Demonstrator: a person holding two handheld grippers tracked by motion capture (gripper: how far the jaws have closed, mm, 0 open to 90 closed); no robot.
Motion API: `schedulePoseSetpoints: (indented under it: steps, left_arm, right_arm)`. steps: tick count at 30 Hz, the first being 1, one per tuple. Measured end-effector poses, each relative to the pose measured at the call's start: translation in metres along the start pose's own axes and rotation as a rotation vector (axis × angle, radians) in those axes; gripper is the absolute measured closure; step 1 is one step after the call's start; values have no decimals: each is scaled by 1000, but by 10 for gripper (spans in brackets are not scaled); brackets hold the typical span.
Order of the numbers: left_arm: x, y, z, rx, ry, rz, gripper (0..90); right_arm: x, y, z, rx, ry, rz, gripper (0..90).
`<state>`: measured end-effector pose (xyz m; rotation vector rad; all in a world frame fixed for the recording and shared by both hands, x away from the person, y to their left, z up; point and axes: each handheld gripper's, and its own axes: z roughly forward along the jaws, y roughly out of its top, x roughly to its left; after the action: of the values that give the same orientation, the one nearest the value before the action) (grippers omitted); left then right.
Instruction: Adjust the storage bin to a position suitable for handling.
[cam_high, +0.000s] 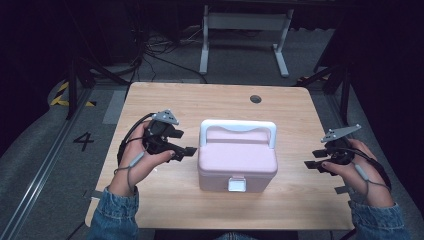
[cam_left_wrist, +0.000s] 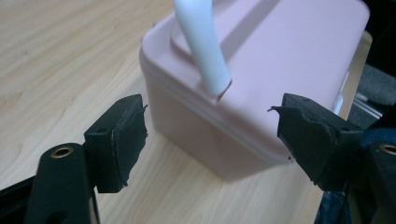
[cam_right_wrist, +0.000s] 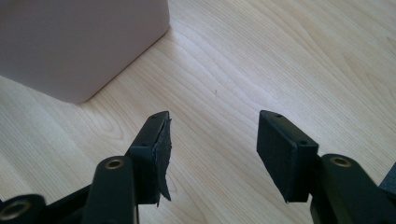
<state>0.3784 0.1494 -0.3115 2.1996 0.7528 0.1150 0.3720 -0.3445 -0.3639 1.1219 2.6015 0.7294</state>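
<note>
A pale pink box (cam_high: 237, 162) with rounded corners sits near the middle of a light wooden tabletop (cam_high: 280, 112), slightly toward the near edge. Its lid is on. A white carrying handle (cam_high: 238, 127) stands upright over the far part of the lid, and a small white latch (cam_high: 237, 184) sits at the middle of the near side.

The left hand-held gripper (cam_high: 187, 142) is just left of the box, level with the left foot of the handle. Its tips come close to the box's left wall; whether they touch it cannot be told from above. In the left gripper view its two black jaws are spread wide apart with nothing between them, and the corner of the box (cam_left_wrist: 243, 88) and the handle's white post (cam_left_wrist: 203, 46) lie ahead.

The right hand-held gripper (cam_high: 312, 164) is well apart from the box, near the right edge of the tabletop, pointing left toward it. In the right gripper view its jaws are also spread wide over bare wood, holding nothing, with a corner of the box (cam_right_wrist: 79, 46) ahead at upper left.

Each hand-held gripper is held by a person's hand, with a denim sleeve (cam_high: 115, 215) entering from the near side.

A small round hole (cam_high: 255, 99) marks the far part of the tabletop.
</note>
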Motion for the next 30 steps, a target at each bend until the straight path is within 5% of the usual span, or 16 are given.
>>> schedulePoseSetpoints:
  steps: [4, 15, 17, 20, 24, 30]
  left_arm:
    - [-1, 7, 9, -38, -1, 10, 236]
    - [2, 18, 34, -12, 14, -16, 270]
    - [4, 22, 39, -19, 6, -23, 331]
    - [3, 28, 45, -36, 49, 8, 353]
    - [2, 32, 51, -66, 40, 33, 395]
    - [-1, 37, 54, -53, 152, 79, 409]
  right_arm:
    - [1, -1, 1, 7, -2, 0, 463]
    - [4, -8, 4, -5, 7, 15, 471]
    - [4, -12, 6, -3, 15, 23, 473]
    - [5, -14, 6, 0, 13, 26, 474]
    - [6, -15, 6, -2, 11, 23, 475]
    - [6, -17, 5, -23, 17, 43, 474]
